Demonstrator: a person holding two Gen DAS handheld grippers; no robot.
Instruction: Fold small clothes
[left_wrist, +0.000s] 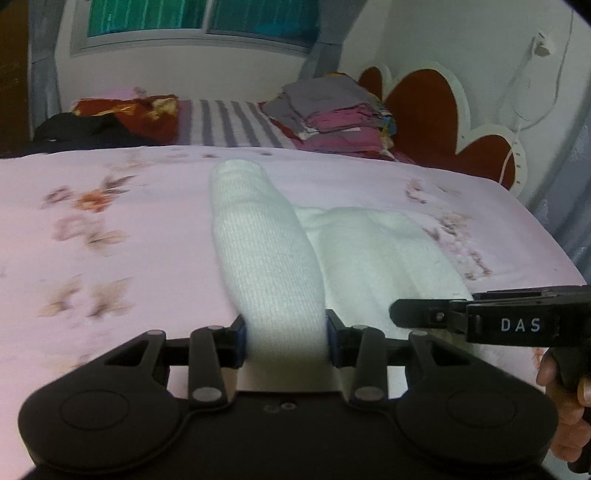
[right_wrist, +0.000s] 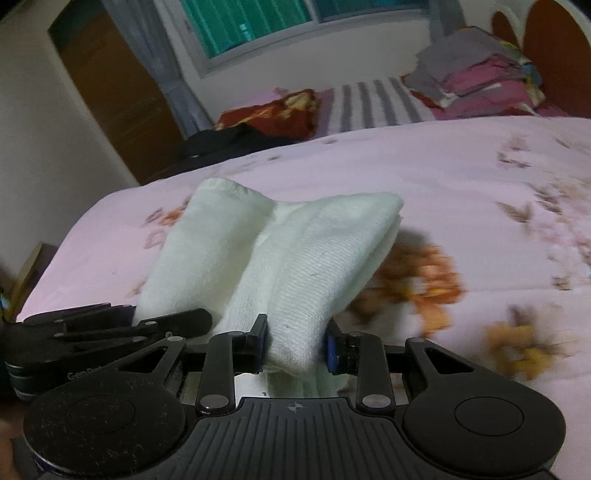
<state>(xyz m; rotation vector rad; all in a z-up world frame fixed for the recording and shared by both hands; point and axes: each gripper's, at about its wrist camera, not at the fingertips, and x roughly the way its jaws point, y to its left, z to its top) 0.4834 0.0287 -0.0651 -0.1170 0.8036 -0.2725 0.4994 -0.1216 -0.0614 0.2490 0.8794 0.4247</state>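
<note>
Item: white knit garment (left_wrist: 273, 258), L gripper (left_wrist: 286, 339) & R gripper (right_wrist: 295, 341) each part-closed, pinching near edge, lifting off pink bedspread (left_wrist: 129, 258); fold step underway, next: carrying edge over toward garment's far end, judged.

Black tongs (left_wrist: 286, 338) with blue pads (left_wrist: 242, 341), silver rivets, white "DAS" lettering.

In the left wrist view, we could not see the near end of the white sock (left_wrist: 266, 258), which passed behind the left gripper (left_wrist: 286, 338) body. The right gripper (left_wrist: 491, 321) was cut off by the right edge, so its fingertips stayed hidden. The hand (left_wrist: 565, 406) holding it was only partly in frame. In the right wrist view, the floral print on the pink bedsheet (right_wrist: 480, 192) was smeared by motion blur. We could not tell individual garments apart in the clothes pile (right_wrist: 476, 70).
</note>
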